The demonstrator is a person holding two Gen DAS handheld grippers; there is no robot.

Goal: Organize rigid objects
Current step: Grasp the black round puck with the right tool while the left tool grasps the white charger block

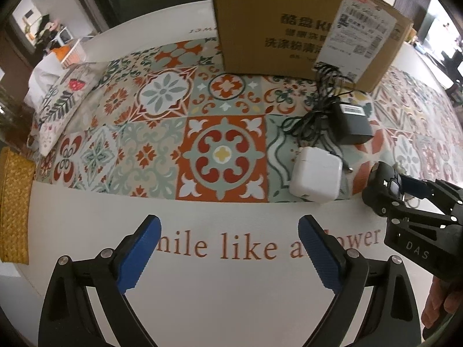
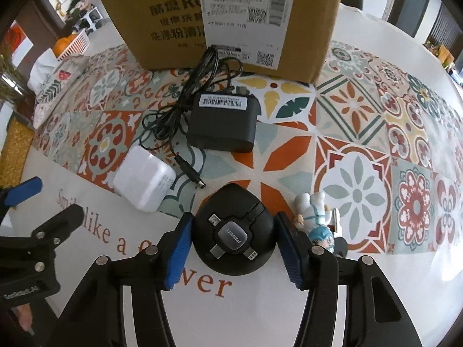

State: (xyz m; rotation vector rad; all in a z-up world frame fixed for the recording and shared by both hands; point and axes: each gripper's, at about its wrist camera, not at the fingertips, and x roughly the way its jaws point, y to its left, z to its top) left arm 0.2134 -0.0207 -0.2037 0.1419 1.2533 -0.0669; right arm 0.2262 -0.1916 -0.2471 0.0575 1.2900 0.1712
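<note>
Right wrist: fingers (image 2: 285, 248) bracketing round black cable adapter (image 2: 233, 230), not visibly clamped. Close evenly, avoiding figurine (image 2: 317, 217). Left gripper (image 1: 228, 248) open, idle

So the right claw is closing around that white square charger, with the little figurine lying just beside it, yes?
Not the white charger: the right wrist view shows the right claw around the round black cable hub. The white charger lies apart, to its left. The figurine does lie just beside the claw.

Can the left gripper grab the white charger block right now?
Probably yes. The left gripper is open and empty, and the white charger lies ahead to its right with only bare cloth between; the right gripper sits close beside it.
</note>
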